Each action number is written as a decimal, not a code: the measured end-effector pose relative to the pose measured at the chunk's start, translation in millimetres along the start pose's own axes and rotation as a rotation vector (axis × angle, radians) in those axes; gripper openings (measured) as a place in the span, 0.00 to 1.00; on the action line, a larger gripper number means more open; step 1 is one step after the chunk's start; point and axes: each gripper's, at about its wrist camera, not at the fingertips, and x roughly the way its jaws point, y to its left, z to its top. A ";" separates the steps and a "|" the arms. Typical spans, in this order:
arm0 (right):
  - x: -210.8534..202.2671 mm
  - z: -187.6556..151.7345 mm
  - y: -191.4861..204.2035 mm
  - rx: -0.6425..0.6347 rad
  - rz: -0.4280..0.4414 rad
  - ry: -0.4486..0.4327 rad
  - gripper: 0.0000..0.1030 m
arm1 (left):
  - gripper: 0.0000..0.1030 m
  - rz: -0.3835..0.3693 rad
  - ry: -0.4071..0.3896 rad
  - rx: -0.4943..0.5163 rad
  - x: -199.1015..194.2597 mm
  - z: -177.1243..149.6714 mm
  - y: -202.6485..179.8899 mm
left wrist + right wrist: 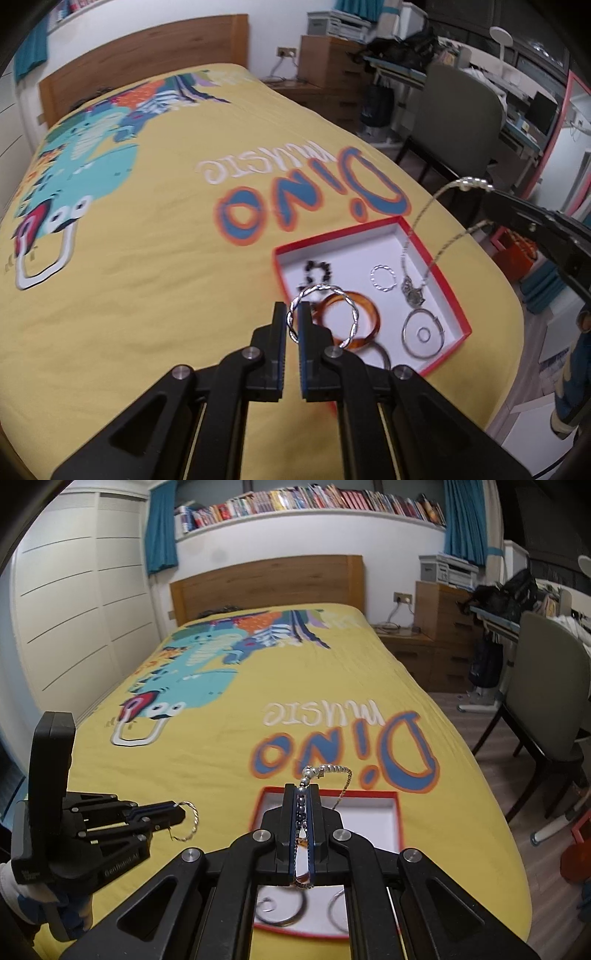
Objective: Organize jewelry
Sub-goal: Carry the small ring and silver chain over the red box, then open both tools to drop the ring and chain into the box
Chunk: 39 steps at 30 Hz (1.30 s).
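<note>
A red box [458,314] with a white inside lies on the yellow bedspread; it also shows in the right wrist view [397,814]. In it lie an amber bangle [373,321], a black bead ring [317,271], a thin twisted ring [383,278], a silver hoop [408,338] and a small ring [423,335]. My left gripper [294,314] is shut on a twisted silver bangle [352,308], held above the box's near left edge. My right gripper [304,801] is shut on a beaded necklace [332,768]; its chain [417,225] hangs into the box with a pendant [413,293].
The bed [229,738] has a wooden headboard [266,579]. A chair [543,686] and a cluttered desk [509,602] stand to the right of the bed. A wardrobe [74,627] is on the left. The left gripper [177,814] shows in the right wrist view.
</note>
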 end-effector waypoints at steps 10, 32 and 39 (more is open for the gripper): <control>83.2 -13.8 -45.6 0.057 -0.016 0.071 0.04 | 0.05 0.012 0.068 -0.006 90.1 19.6 -11.1; 150.7 -68.7 -71.7 0.122 -0.045 0.247 0.12 | 0.17 0.012 0.112 0.005 137.4 10.4 -14.5; 126.2 -68.0 -70.0 0.136 -0.059 0.225 0.33 | 0.32 0.015 0.055 0.006 98.2 4.7 -22.9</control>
